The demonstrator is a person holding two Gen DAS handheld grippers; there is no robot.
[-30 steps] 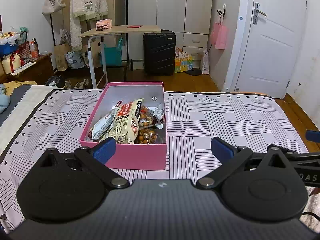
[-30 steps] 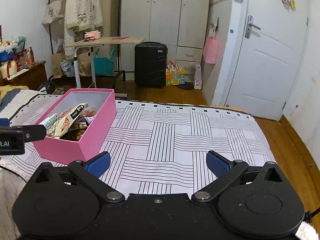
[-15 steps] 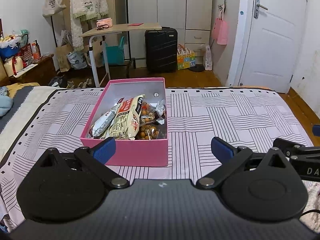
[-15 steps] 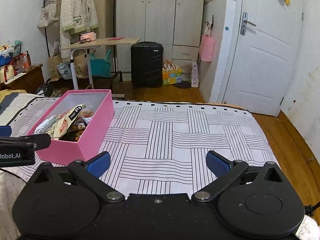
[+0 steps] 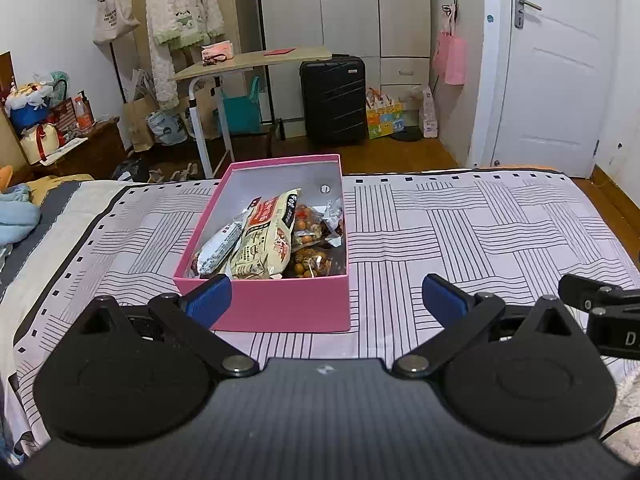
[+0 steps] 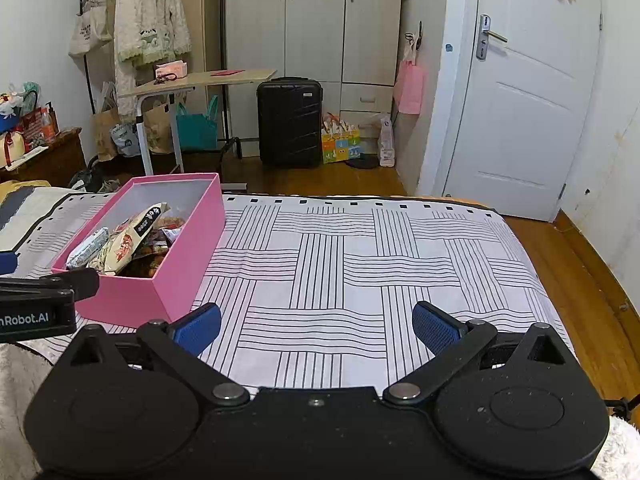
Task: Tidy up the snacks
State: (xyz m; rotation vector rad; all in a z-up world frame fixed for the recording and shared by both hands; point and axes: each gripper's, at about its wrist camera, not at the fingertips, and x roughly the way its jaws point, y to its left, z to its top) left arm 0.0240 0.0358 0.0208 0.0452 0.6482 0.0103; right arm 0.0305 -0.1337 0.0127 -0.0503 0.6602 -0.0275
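On the bed (image 5: 460,224): one box (image 5: 280,308); two empty tools.

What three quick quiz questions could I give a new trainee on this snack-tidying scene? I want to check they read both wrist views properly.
1. True or false: the pink box has its lid on.
2. Which gripper has the box straight ahead of it: A) left gripper B) right gripper?
3. Fill in: both grippers are ____ and hold nothing.

Key:
1. False. The box is open, with the snack packets showing inside.
2. A. In the right wrist view the box sits off to the left, and only the striped bedspread lies ahead.
3. open
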